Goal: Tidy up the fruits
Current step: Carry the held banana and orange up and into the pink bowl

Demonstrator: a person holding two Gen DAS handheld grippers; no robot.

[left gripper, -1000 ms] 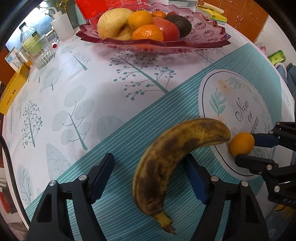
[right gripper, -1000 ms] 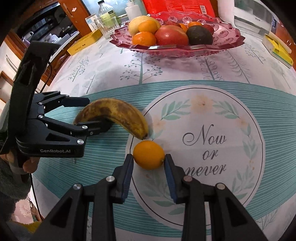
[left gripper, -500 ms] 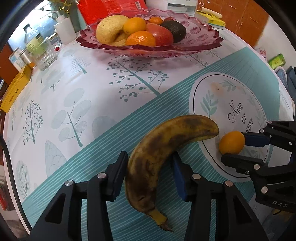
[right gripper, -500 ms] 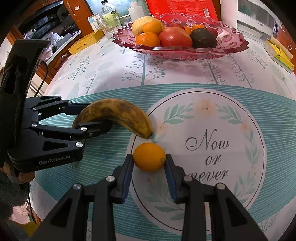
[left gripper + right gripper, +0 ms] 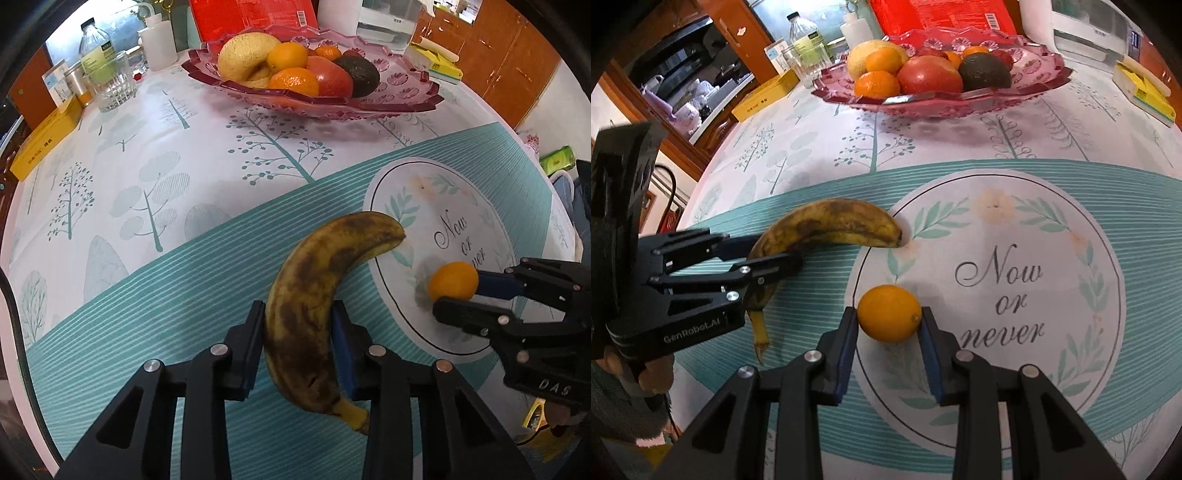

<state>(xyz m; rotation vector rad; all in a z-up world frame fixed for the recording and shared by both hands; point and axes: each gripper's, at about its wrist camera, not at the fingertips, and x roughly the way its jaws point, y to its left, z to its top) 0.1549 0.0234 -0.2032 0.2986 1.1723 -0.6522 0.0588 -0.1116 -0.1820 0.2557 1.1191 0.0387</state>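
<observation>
**Banana and orange gripped on the tablecloth**

Banana [image 5: 314, 302] position: the brown-spotted fruit lies along the teal striped band of the tablecloth [image 5: 147, 192], its blunt tip reaching the edge of the round "Now or never" emblem [image 5: 1015, 280] and its stem pointing back toward the left gripper [image 5: 299, 347]. Both fingers of that gripper press against the sides of the fruit near its stem half, so it is clamped on the banana. Whether the fruit has left the cloth cannot be told

Small orange [image 5: 889, 313] position: it sits inside the emblem, near its left edge, just beside the printed leaves. The right gripper [image 5: 889, 334] has both blue-lined fingers touching the fruit, one on each side, so it is closed on the small orange. Banana tip and orange are near each other but apart

Pink glass fruit bowl [image 5: 406, 99] position: at the far side of the table, well apart from both grippers. It contains a yellow pear-like fruit, oranges, a red fruit and a dark avocado [image 5: 360, 75]

Further items behind the bowl's left side: a glass tumbler [image 5: 112, 86], a bottle and a yellow box [image 5: 44, 142]
</observation>
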